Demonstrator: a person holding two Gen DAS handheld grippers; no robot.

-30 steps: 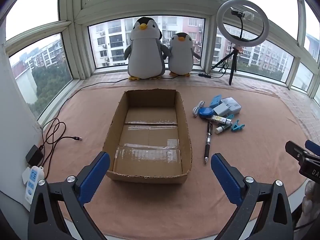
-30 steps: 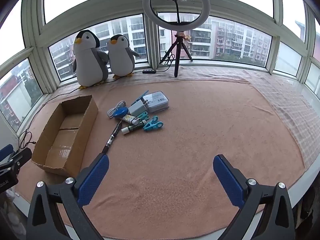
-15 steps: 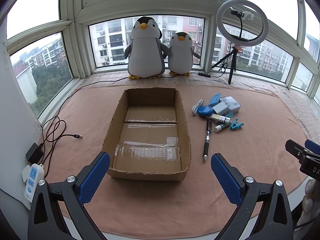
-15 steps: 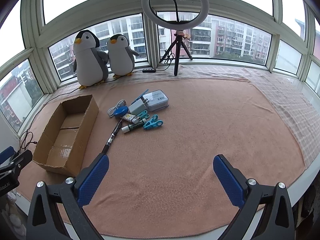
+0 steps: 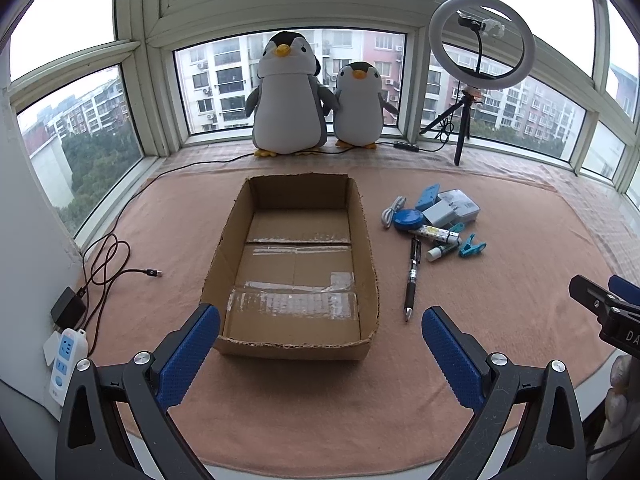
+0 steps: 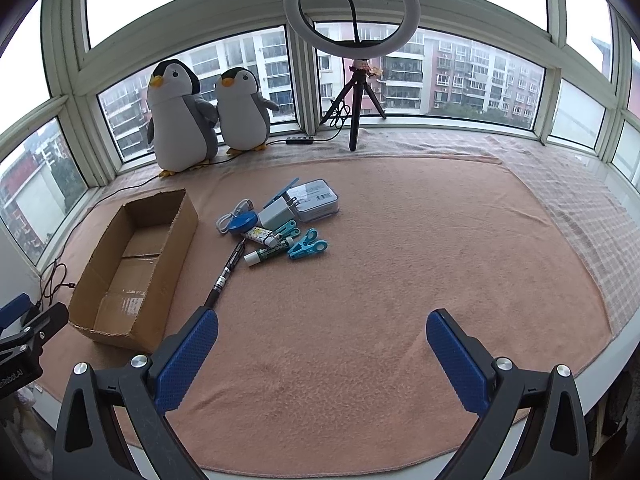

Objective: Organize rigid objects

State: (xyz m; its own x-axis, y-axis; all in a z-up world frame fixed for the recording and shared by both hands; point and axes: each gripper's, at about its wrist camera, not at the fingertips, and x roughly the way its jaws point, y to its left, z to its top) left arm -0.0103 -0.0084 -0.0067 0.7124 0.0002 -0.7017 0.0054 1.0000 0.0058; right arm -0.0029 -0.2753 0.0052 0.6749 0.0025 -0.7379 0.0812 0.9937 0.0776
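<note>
Your left fingers (image 5: 206, 354) are spread wide and hold nothing. Your right fingers (image 6: 456, 362) are spread wide too, with nothing between them.

Not much has changed in the last second. Your left gripper (image 5: 320, 356) has backed off a tiny bit, so the box (image 5: 294, 266) sits a little farther from it than before. Your right gripper (image 6: 320, 360) has crept a tiny bit closer to the pen (image 6: 228, 274). Nothing on the mat (image 6: 380, 280) has been moved. So the tidying has not really begun; you are likely just lining up for a first pick.

The box lies right in front of your left gripper. It is open at the top and has nothing in it, only shiny tape on its floor.

All the small things are in a pile on the mat, to the right of the box. The pen lies nearest to you. Behind it are a glue stick (image 6: 270, 255), blue clips (image 6: 307, 249), a round blue thing (image 6: 244, 223), a white plug (image 6: 274, 213), a white cable (image 6: 232, 216) and a little flat case (image 6: 316, 200).

Two toy penguins (image 5: 316, 100) stand by the window.
</note>
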